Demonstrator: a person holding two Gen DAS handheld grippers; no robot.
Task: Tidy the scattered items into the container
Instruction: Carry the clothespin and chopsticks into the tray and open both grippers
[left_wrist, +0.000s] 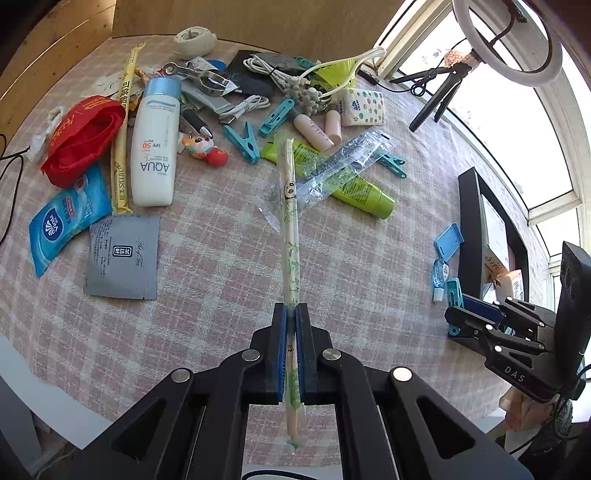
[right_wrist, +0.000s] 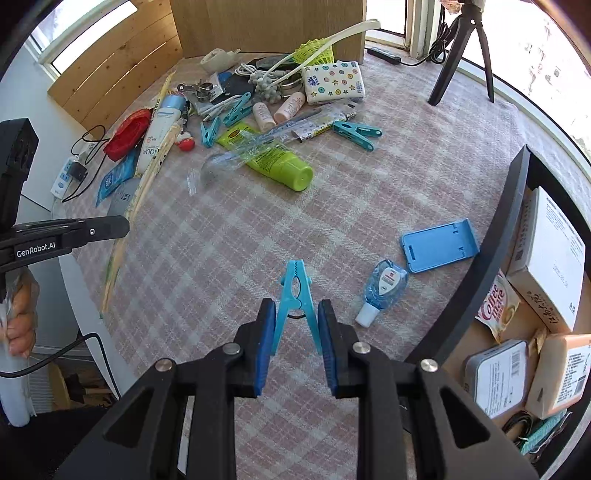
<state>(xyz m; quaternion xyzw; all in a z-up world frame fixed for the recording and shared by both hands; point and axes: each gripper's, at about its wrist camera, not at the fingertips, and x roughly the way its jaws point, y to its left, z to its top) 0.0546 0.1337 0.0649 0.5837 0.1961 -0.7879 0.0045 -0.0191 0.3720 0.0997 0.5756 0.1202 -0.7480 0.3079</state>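
Clamping one chopstick packet (left_wrist: 290, 236), left gripper (left_wrist: 291, 314), right gripper (right_wrist: 296, 317) squeezing one blue clothespin (right_wrist: 295, 299)

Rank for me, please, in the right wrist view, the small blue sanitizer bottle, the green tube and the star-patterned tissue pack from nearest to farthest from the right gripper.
From the right gripper:
1. Small blue sanitizer bottle, just to its right.
2. Green tube, mid-table ahead, slightly left.
3. Star-patterned tissue pack, at the far edge of the clutter.

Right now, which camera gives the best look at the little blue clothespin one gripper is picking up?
The right wrist view: the blue clothespin stands centred between the right gripper pads, its whole shape clear. The left wrist view shows it only partly, behind that gripper.
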